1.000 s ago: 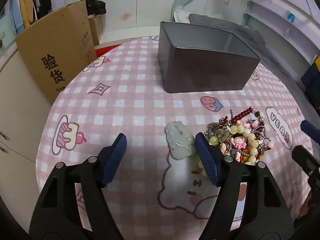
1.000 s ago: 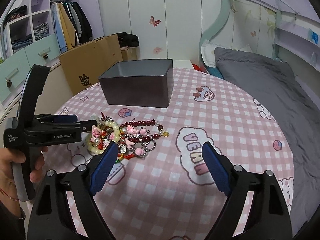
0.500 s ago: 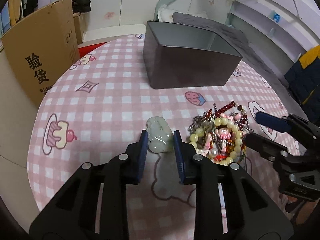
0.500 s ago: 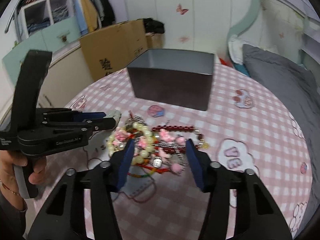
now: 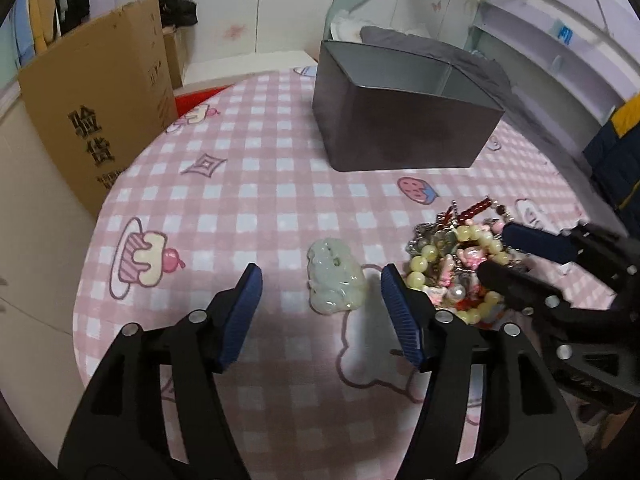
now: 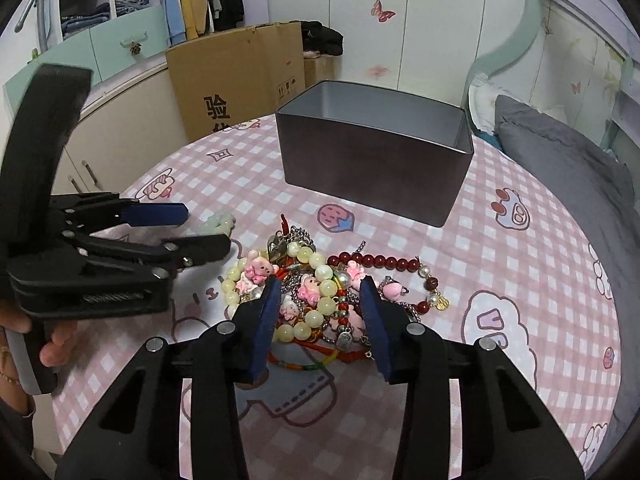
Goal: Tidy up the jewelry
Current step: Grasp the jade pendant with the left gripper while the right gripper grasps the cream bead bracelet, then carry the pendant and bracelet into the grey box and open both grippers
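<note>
A pale green jade pendant point(image 5: 336, 276) lies on the pink checked tablecloth. My left gripper point(image 5: 320, 292) is open, its blue pads on either side of the pendant and just short of it, not touching. A tangled pile of bead bracelets and charms point(image 6: 320, 292) lies to the right; it also shows in the left wrist view point(image 5: 456, 256). My right gripper point(image 6: 320, 304) is open, its pads low over the pile on either side of its middle. A dark grey metal box point(image 6: 376, 152), open-topped, stands behind the pile.
The round table point(image 6: 560, 280) has its edge close on the left and right. A cardboard box point(image 5: 92, 92) stands off the table at the left. A bed with a grey cover point(image 6: 568, 160) is at the right.
My left gripper closed around the jade pendant half a second ago and has opened again; the pendant still lies on the cloth. My right gripper has narrowed and come down over the bead pile.
</note>
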A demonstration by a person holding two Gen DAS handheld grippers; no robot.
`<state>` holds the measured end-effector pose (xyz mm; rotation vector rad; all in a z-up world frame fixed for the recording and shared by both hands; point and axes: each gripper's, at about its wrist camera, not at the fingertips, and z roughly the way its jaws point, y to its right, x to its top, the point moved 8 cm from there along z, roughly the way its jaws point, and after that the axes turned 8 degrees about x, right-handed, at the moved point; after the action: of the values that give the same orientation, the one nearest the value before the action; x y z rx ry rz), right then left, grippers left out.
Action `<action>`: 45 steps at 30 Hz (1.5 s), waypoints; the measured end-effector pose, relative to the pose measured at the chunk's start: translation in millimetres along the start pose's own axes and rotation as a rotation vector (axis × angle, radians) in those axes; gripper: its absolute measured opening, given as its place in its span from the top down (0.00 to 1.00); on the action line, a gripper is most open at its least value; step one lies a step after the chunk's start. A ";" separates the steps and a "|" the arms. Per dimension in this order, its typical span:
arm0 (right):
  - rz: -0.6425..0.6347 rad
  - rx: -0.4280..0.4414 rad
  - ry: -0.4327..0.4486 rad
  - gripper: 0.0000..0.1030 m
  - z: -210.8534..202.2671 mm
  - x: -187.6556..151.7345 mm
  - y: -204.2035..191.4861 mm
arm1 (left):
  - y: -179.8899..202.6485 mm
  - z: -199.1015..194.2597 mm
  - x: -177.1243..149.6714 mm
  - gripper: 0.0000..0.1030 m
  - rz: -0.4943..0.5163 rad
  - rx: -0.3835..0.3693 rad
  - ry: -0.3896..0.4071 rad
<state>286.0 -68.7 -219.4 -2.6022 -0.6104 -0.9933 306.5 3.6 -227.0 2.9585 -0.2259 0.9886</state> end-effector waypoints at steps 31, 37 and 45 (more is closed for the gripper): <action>0.012 0.096 0.215 0.93 -95.5 73.5 -0.7 | 30.7 -94.7 67.6 0.74 -0.027 -0.377 0.177; 0.057 0.082 0.257 0.93 -84.3 106.6 30.5 | 30.5 -76.0 112.1 0.74 -0.076 -0.388 0.205; 0.128 0.108 0.237 0.93 -26.3 130.4 67.7 | 34.4 -14.8 152.7 0.74 -0.092 -0.318 0.151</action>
<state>391.6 -101.4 -119.1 -2.3513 -0.4202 -1.1697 413.5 -49.7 -124.8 2.5734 -0.2183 1.0484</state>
